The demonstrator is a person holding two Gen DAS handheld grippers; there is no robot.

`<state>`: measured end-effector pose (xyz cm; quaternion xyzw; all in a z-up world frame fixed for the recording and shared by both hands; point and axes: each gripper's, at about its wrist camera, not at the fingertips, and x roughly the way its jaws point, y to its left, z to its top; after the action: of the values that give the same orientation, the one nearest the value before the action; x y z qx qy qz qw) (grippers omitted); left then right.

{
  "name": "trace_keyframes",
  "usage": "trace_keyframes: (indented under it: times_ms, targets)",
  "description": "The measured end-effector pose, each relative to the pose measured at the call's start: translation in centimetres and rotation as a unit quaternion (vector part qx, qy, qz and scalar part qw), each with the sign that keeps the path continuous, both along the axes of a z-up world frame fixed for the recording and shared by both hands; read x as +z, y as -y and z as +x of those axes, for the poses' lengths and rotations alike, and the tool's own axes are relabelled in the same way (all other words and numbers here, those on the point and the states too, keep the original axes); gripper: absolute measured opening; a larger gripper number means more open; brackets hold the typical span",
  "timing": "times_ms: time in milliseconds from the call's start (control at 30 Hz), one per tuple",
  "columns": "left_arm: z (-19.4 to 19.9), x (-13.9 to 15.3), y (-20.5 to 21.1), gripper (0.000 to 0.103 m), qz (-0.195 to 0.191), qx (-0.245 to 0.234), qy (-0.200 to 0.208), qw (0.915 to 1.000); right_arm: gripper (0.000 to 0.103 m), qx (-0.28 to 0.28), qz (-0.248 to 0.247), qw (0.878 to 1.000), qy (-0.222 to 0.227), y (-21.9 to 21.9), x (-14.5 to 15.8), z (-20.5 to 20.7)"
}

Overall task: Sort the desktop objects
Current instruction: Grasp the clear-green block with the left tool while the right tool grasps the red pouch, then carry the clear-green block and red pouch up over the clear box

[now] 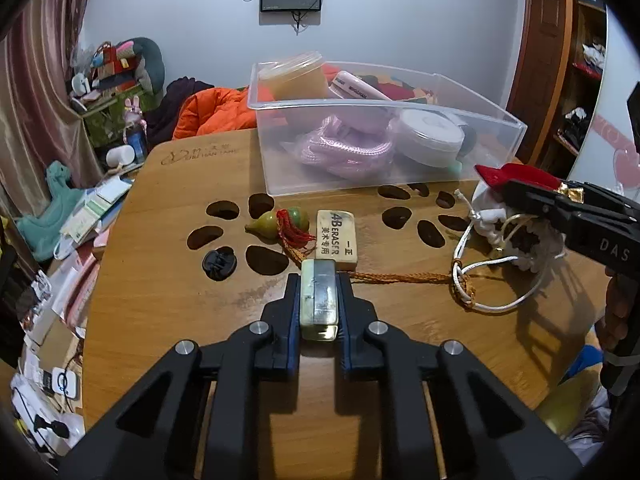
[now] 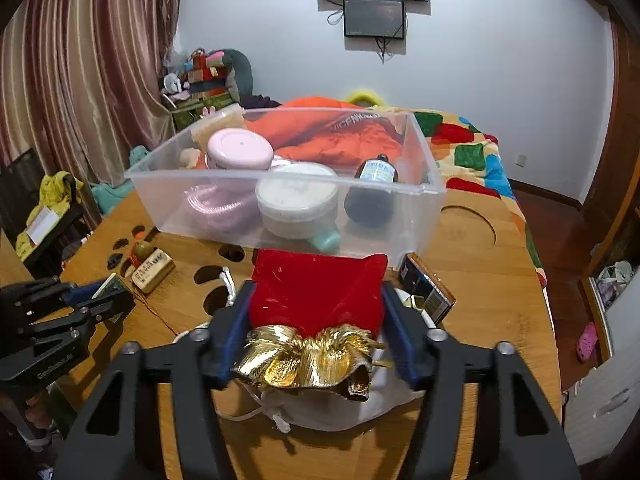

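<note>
Two tools are loaded at once over a wooden tabletop strewn with small things to be sorted: the left tool pinches a pale, metal-capped block between its blue pads, low over the wood just short of a 4B eraser and a green gourd charm, while the right tool grips a red velvet pouch with a gold bow, held above a white drawstring bag. A clear plastic bin stands just beyond both, already holding a pink rope coil, a white round tub and a dark bottle. Judging by the layout, the step in hand is carrying each load to the bin; doing it well likely means lifting clear of the near rim, keeping the pouch's soft cloth from slipping, avoiding the orange cord and white string on the wood, and bringing the tools in one at a time.
</note>
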<state>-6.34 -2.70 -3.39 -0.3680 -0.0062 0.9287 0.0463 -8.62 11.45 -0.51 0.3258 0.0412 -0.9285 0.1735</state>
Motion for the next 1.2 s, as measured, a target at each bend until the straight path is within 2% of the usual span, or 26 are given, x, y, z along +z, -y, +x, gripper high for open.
trace_keyframes:
  times_ms: [167,367,800,1200]
  targets:
    - [0.4,0.4,0.7,0.015,0.018,0.007,0.0,0.9998,0.034,0.012,-0.037,0.999,0.004,-1.1,0.7,0.2]
    - [1.0,1.5,0.9,0.015,0.023,0.013,-0.012,0.9996,0.027,0.016,-0.065,0.998,0.003,-2.0,1.1,0.6]
    - [1.4,4.8,0.4,0.015,0.028,0.004,-0.048,0.9984,0.026,0.02,-0.092,0.995,-0.032,-3.1,3.9,2.1]
    - [-0.3,7.2,-0.3,0.015,0.025,-0.009,-0.076,0.9967,0.026,0.026,-0.08,0.995,-0.061,-3.6,6.5,1.5]
